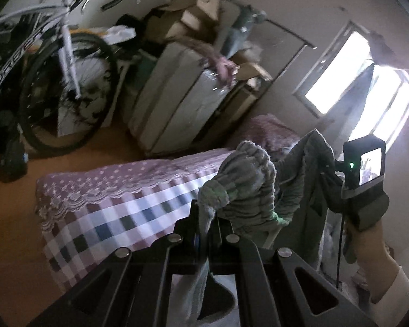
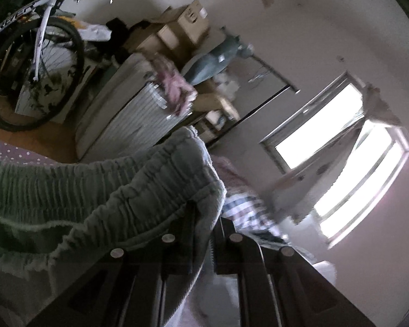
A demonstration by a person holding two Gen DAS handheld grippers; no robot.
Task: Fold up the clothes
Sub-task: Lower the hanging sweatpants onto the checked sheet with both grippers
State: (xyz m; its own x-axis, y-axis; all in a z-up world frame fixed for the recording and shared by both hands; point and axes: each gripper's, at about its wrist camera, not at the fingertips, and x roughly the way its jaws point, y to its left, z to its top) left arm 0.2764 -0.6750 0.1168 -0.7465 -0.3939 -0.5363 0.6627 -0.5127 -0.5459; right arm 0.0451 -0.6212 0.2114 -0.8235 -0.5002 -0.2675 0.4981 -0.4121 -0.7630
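Left wrist view shows my left tongs [image 1: 204, 218] clenched on a pinch of the grey-green ribbed garment [image 1: 248, 182], which hangs in the air above the near edge of the bed [image 1: 117, 212] with its checked cover. Across from them, my right hand [image 1: 368, 234] carries the other tool, and the cloth drapes slack between the two. From the right wrist view, my right tongs [image 2: 204, 218] are likewise closed on the garment's gathered waistband [image 2: 139, 185], the fabric bunching thick over the left finger. My worry is the grip: each pair holds only a small fold at the edge, so a quick swing down could tug the cloth free on one side. The garment also looks crumpled rather than stretched flat, so I judge it may land on the bed wrinkled or doubled over itself, spoiling a clean fold
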